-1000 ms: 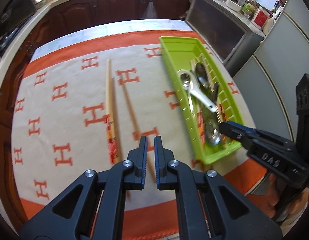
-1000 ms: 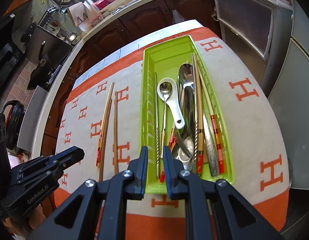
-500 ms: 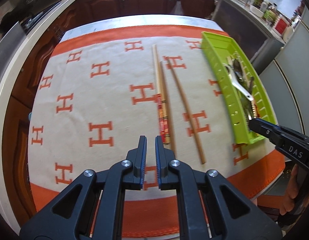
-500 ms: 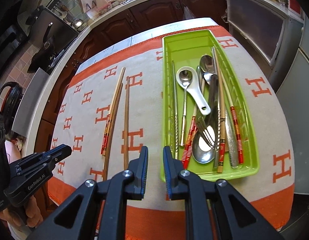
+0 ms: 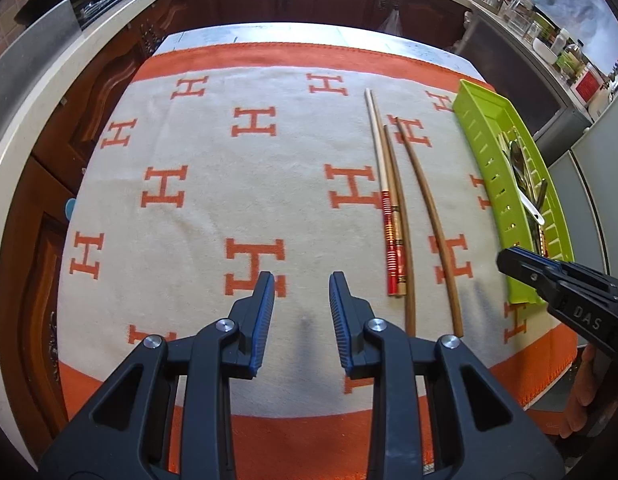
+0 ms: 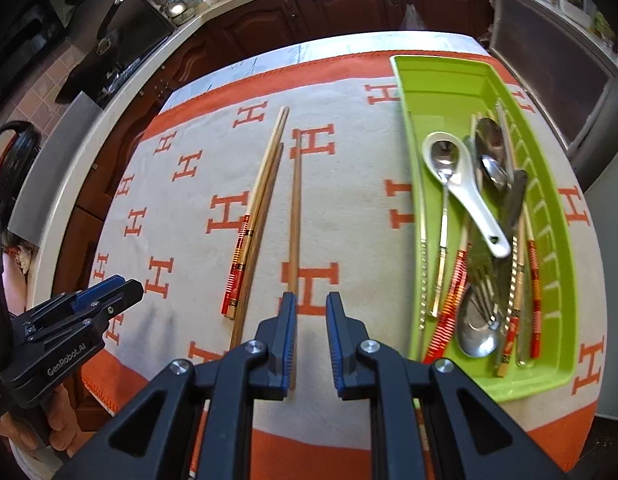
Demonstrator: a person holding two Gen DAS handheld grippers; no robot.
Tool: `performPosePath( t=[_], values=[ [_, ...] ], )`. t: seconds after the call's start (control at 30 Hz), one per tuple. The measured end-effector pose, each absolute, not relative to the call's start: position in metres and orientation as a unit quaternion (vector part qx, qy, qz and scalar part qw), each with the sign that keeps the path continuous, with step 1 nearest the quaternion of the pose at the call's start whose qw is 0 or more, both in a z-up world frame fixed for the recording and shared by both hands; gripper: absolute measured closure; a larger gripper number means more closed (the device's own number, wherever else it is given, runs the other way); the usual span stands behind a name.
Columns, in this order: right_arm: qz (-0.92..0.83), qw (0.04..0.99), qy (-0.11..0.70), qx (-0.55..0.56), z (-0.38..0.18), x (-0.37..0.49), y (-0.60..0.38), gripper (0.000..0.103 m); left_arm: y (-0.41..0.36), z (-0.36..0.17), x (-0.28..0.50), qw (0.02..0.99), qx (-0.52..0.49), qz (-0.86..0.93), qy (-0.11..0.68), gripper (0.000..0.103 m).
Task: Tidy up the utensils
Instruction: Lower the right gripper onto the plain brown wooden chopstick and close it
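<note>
Three chopsticks (image 6: 265, 216) lying lengthwise on the orange-and-cream H-patterned cloth (image 5: 189, 184), left of the green tray (image 6: 557, 240): a red-banded one (image 5: 389, 216) touching a plain brown one (image 5: 403, 240), a second brown stick (image 6: 295, 216) just beside, apart. Near end of that stick hidden behind a finger of the right tongs (image 6: 311, 344). Inside the tray, a white ceramic spoon (image 6: 465, 192) atop a jumble of metal spoons, fork and banded chopsticks, individual pieces hard to separate; tray's far-right portion cut off in the left view. Right tongs released, parted slightly, low over the cloth left of the tray. Left tongs (image 5: 301, 320) parted wider, grasping nothing, hovering well left of the tray. Counter (image 6: 349, 40) edge visible beyond the cloth.
</note>
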State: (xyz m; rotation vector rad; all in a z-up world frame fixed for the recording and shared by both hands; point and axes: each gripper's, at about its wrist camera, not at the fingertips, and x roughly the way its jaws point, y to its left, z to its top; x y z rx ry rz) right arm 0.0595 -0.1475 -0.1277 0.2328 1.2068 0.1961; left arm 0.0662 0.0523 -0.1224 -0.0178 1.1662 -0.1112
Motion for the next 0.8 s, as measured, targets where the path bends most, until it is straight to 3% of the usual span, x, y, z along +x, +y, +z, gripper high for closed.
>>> performPosePath(
  t=[0.37, 0.63, 0.8],
  values=[
    [0.076, 0.799, 0.595, 0.039, -0.163, 0.086, -0.107, 0.088, 0.063, -0.141, 0.066, 0.828, -0.015, -0.060, 0.558, 0.078],
    [0.072, 0.822, 0.565, -0.020, -0.164, 0.090, -0.093, 0.088, 0.061, -0.146, 0.068, 0.824, -0.024, -0.078, 0.560, 0.078],
    [0.073, 0.823, 0.563, 0.012, -0.163, 0.092, -0.105, 0.096, 0.048, -0.145, 0.066, 0.821, -0.025, -0.106, 0.561, 0.078]
  ],
)
